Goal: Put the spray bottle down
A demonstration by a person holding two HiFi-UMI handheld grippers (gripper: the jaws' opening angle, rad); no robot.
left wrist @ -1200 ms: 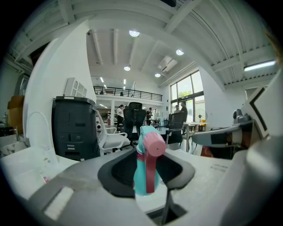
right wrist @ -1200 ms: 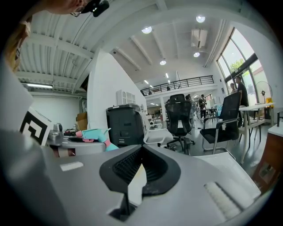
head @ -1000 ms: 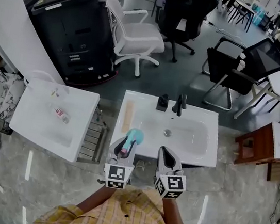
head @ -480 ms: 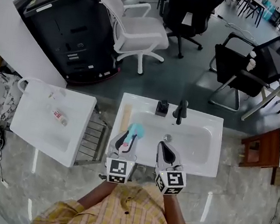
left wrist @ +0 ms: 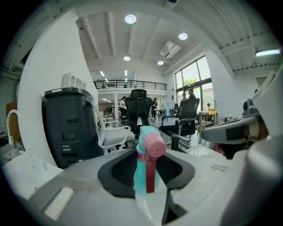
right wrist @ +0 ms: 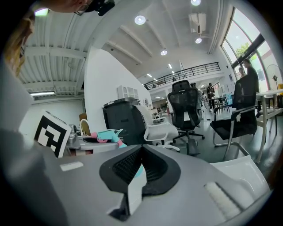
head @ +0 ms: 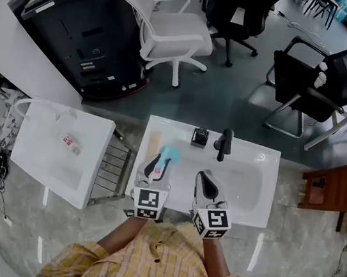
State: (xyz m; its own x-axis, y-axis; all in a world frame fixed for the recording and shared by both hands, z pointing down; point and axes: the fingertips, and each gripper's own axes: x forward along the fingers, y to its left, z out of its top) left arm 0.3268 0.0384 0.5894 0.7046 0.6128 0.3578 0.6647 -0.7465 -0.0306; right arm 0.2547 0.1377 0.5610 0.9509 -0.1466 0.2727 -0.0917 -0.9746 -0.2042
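Observation:
The spray bottle (head: pixel 166 156) has a teal head and a pink trigger and nozzle. My left gripper (head: pixel 156 166) is shut on it and holds it over the front left part of the white sink (head: pixel 242 196). In the left gripper view the bottle (left wrist: pixel 147 163) stands upright between the dark pads, nozzle toward the camera. My right gripper (head: pixel 205 181) hovers just right of it over the basin, jaws together and holding nothing. From the right gripper view (right wrist: pixel 140 164) the bottle's head (right wrist: pixel 107 134) shows at the left.
A black faucet (head: pixel 224 143) and a black dispenser (head: pixel 199 136) stand on the sink's far rim. A second white basin (head: pixel 41 160) sits to the left, with a metal rack (head: pixel 115 172) between. Beyond are a black cabinet (head: pixel 74 23), a white chair (head: pixel 170 28), black chairs and a wooden stool (head: pixel 321 189).
Both grippers have moved forward together, from the sink's near edge to over its basin. The left one still carries the spray bottle.

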